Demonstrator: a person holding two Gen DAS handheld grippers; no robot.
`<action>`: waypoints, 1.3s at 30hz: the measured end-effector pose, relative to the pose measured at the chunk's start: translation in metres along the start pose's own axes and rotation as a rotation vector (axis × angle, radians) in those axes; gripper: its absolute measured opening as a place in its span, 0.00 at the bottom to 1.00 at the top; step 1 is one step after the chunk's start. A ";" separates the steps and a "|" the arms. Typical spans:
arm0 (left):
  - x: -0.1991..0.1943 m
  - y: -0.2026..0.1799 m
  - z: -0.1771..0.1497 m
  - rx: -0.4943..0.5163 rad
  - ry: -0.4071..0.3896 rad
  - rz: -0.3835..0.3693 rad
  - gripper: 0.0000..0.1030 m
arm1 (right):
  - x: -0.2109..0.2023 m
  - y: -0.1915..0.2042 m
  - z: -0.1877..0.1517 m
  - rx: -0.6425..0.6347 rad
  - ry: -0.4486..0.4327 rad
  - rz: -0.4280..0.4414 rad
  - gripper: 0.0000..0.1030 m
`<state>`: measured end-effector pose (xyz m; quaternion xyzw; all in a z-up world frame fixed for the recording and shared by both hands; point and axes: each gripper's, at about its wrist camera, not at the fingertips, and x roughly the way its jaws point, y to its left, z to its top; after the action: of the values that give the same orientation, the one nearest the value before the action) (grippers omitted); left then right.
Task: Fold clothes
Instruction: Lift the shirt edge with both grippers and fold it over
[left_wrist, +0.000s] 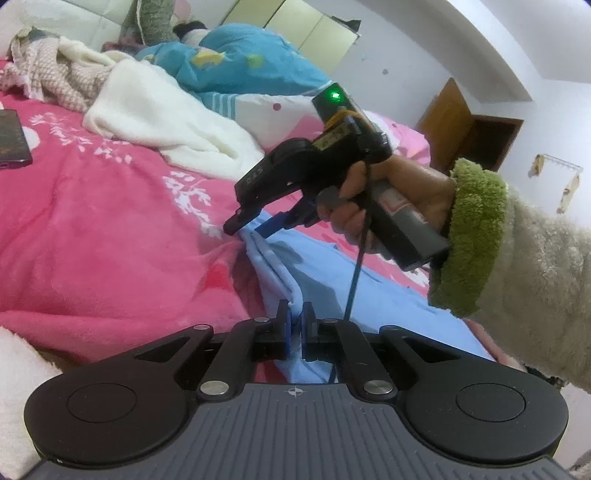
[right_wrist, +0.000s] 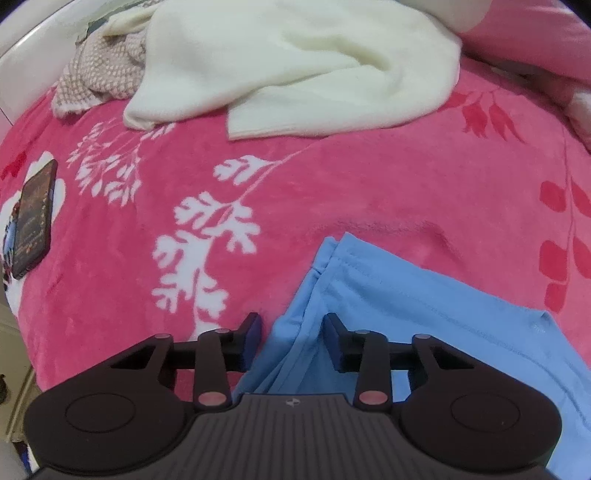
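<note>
— Blue garment (right_wrist: 424, 314), where was it?
— On the pink bed (right_wrist: 332, 192); left hand-held gripper (left_wrist: 295, 325) pinched its folded edge, right hand-held gripper (right_wrist: 291, 336) straddled another edge, jaws wide.

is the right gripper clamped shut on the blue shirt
No, the right gripper has its jaws spread wide, the blue shirt edge lying loose between them.

Left gripper (left_wrist: 294, 321): black linkage arms, silver rivets, blue finger pads, ribbed grey housing with a crosshair mark. Right gripper (left_wrist: 246, 226): black body, grey handle, green indicator light, blue cable. Sleeve (left_wrist: 535, 258): cream fleece with green fuzzy cuff.
</note>
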<state>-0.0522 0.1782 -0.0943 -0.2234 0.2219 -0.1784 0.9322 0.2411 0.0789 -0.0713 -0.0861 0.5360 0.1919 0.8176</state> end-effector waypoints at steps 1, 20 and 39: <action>-0.001 -0.003 0.000 0.010 -0.004 -0.004 0.02 | 0.000 0.000 0.000 0.001 0.001 -0.001 0.30; -0.002 -0.071 0.015 0.138 -0.044 -0.090 0.02 | -0.094 -0.067 -0.030 0.150 -0.275 0.146 0.06; 0.088 -0.222 -0.017 0.403 0.112 -0.357 0.02 | -0.177 -0.255 -0.151 0.399 -0.498 0.150 0.06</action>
<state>-0.0386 -0.0510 -0.0269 -0.0585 0.1904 -0.3925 0.8979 0.1550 -0.2445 0.0107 0.1652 0.3514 0.1581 0.9079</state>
